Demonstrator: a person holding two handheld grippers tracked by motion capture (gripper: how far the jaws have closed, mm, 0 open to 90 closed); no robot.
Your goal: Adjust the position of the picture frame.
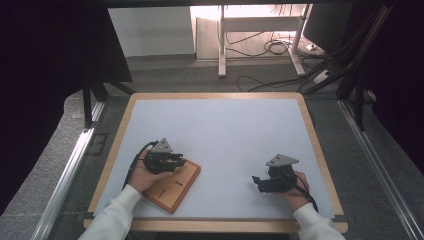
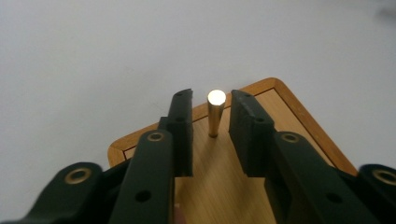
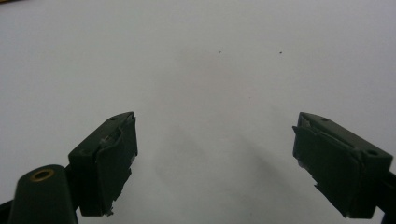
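Left gripper view is showing you bracketing the upright brass peg (image 2: 215,113) at mid-frame on the wooden board (image 2: 289,112), your left hand-held gripper (image 2: 211,105) unclenched, not yet touching it, lining up a square pinch.

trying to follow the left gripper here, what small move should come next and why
Probably close the left gripper the rest of the way on the brass peg: the peg stands upright in the wooden board, between the jaws, with a gap visible on each side.
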